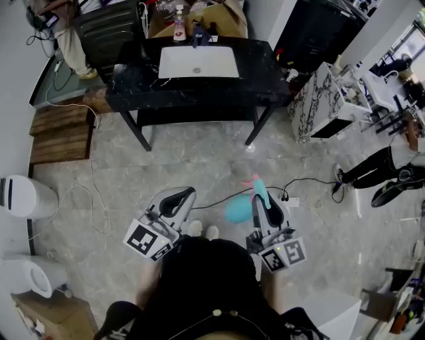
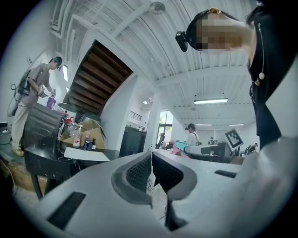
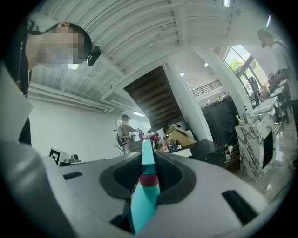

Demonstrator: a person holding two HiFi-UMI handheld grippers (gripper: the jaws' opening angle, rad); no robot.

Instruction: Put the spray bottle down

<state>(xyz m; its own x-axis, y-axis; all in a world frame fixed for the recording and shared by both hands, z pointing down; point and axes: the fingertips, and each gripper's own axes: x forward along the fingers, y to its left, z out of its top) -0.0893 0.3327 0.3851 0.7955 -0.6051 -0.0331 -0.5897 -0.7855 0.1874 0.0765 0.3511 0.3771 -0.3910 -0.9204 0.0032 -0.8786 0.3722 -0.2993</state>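
Observation:
A teal spray bottle (image 1: 238, 208) with a pink trigger hangs above the floor, level and pointing away from me. My right gripper (image 1: 261, 197) is shut on its neck; in the right gripper view the teal nozzle and dark red collar of the spray bottle (image 3: 145, 188) sit pinched between the jaws of the right gripper (image 3: 148, 162). My left gripper (image 1: 179, 196) is held level beside it, to the left, with its jaws nearly touching and nothing between them; the left gripper (image 2: 152, 163) looks the same in its own view. The two grippers are apart.
A black table (image 1: 133, 89) with a white sink (image 1: 198, 62) stands ahead, with bottles and a cardboard box (image 1: 219, 14) behind it. A cable and power strip (image 1: 291, 200) lie on the tiled floor. A white bin (image 1: 26, 197) is at left, a marbled cabinet (image 1: 319, 106) at right, and a person's legs (image 1: 372, 169) are further right.

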